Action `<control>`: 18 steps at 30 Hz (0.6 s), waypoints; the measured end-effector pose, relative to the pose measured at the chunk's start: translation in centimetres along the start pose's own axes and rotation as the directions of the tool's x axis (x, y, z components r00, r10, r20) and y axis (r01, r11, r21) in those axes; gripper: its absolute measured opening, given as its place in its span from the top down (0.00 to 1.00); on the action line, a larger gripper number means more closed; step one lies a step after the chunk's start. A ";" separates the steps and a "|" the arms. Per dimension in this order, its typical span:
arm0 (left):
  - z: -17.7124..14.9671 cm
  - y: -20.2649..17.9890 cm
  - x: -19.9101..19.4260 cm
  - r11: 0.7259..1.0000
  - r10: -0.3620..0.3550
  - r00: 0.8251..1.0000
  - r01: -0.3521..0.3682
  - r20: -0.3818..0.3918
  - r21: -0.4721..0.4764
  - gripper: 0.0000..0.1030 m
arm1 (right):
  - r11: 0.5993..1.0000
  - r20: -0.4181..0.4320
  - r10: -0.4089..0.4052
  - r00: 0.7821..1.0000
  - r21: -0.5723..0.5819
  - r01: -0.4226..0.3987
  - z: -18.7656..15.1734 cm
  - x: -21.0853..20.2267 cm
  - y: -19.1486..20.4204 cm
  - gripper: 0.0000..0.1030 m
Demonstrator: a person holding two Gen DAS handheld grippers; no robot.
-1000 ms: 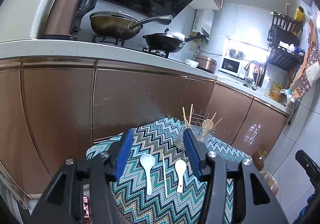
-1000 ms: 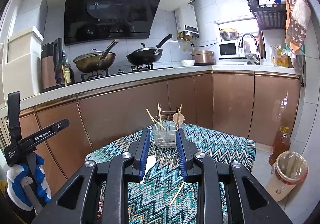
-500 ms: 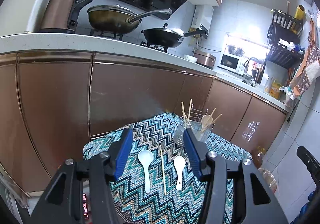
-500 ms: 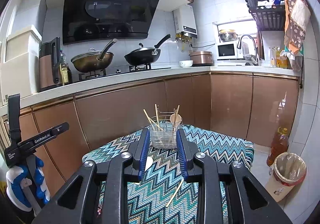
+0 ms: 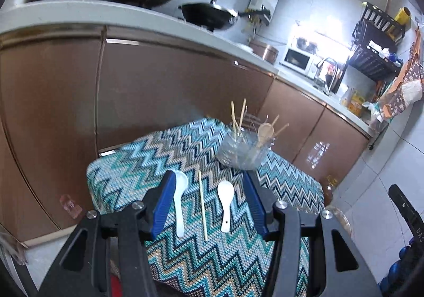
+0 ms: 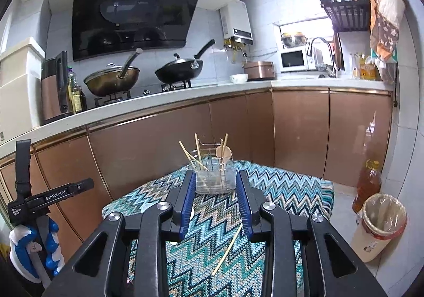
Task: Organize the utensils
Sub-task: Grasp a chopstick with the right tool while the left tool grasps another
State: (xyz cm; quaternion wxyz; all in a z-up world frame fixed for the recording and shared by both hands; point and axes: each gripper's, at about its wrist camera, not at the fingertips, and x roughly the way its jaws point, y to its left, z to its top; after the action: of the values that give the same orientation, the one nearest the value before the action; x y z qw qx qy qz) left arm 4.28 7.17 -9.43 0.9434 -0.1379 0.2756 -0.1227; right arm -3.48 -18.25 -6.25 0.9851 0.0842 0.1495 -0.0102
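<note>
Two white spoons lie on the zigzag-patterned tablecloth (image 5: pixel 137 164), one on the left (image 5: pixel 180 199) and one on the right (image 5: pixel 225 200), with a single wooden chopstick (image 5: pixel 203 207) between them. Behind them a clear wire-framed holder (image 5: pixel 243 148) stands with several chopsticks and a wooden spoon (image 5: pixel 265 130) in it. My left gripper (image 5: pixel 209 177) hovers open above the spoons, holding nothing. My right gripper (image 6: pixel 214 175) points at the holder (image 6: pixel 214 177); its jaws are opening and nothing is between them. The chopstick (image 6: pixel 228 249) lies below its right finger.
Copper-coloured kitchen cabinets (image 6: pixel 299 132) run behind the table, with a counter, two woks and a microwave above. A lined waste bin (image 6: pixel 381 228) and an oil bottle (image 6: pixel 367 185) stand on the floor at the right. A blue-and-white gloved hand (image 6: pixel 34 241) shows at the left edge.
The left gripper has dipped and come nearer the table, so the spoons and chopstick now sit between its fingers in view. The right gripper's jaws have widened a little.
</note>
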 end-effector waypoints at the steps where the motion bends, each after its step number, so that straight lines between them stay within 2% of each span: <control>1: -0.1 0.0 0.6 1.000 -0.003 1.000 0.003 -0.015 0.002 0.51 | 1.000 -0.010 -0.001 1.000 0.004 0.001 -0.2 0.4 -0.2 0.70; 6: -0.6 -0.1 3.4 1.000 -0.021 0.996 0.022 -0.085 0.008 0.51 | 1.000 -0.057 -0.005 0.998 0.018 0.006 -0.9 2.5 -1.2 0.70; 10: -1.1 -0.2 7.0 0.999 -0.039 0.983 0.041 -0.180 0.009 0.51 | 0.999 -0.111 -0.007 0.994 0.032 0.011 -1.9 4.7 -1.8 0.70; 13: -1.3 0.1 10.8 0.998 -0.060 0.955 0.057 -0.289 -0.017 0.52 | 0.999 -0.161 -0.004 0.987 0.045 0.011 -2.6 6.4 -2.5 0.70; 18: -1.4 0.0 16.3 0.999 -0.048 0.920 0.048 -0.390 -0.009 0.52 | 0.998 -0.250 -0.005 0.968 0.058 0.021 -4.0 9.7 -3.8 0.70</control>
State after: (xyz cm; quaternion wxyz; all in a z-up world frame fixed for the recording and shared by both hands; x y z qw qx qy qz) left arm 16.86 1.91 -18.50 0.8664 -0.1171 0.4545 -0.1708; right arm 4.43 -21.25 -13.55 0.9554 0.1133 0.2725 -0.0104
